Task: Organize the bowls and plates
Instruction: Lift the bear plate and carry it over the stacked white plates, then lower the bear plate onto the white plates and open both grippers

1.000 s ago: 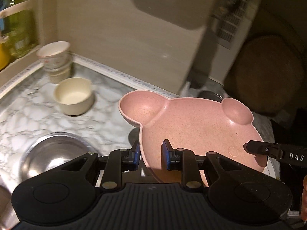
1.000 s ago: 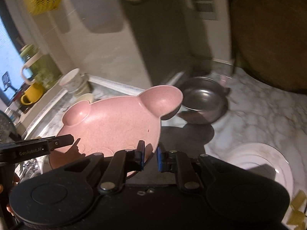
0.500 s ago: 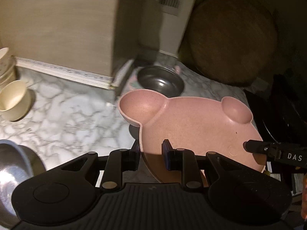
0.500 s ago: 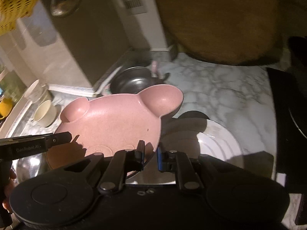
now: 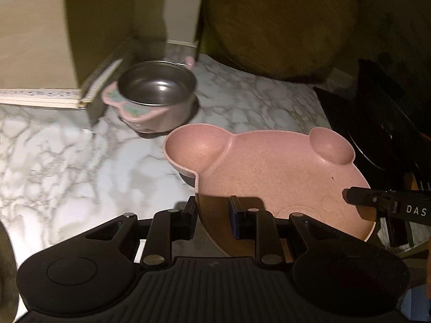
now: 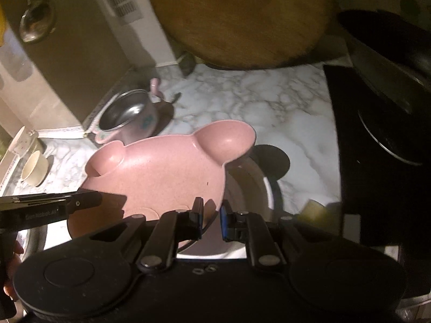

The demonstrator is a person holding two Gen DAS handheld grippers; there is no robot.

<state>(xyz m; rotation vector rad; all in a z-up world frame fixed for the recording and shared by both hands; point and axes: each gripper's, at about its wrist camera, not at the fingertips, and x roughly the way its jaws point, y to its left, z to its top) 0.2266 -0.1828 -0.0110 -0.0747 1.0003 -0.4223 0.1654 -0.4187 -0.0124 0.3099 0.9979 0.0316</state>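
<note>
Pinching the bear-shaped pink plate (image 5: 269, 172) at opposite rims, left gripper (image 5: 212, 215) at seven o'clock, right gripper (image 6: 211, 215) at five, above the white plate (image 6: 258, 188), I judge it light, stiff, slippery.

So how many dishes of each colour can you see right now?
Pink: 1, the bear-shaped plate held by both grippers.
Silver: 1, the steel bowl with pink handles.
White: 1, the round plate under the pink one.
Cream: 1, the small bowl.
Pale patterned: 1, a cup at the edge, blurry.
Total: 5
</note>
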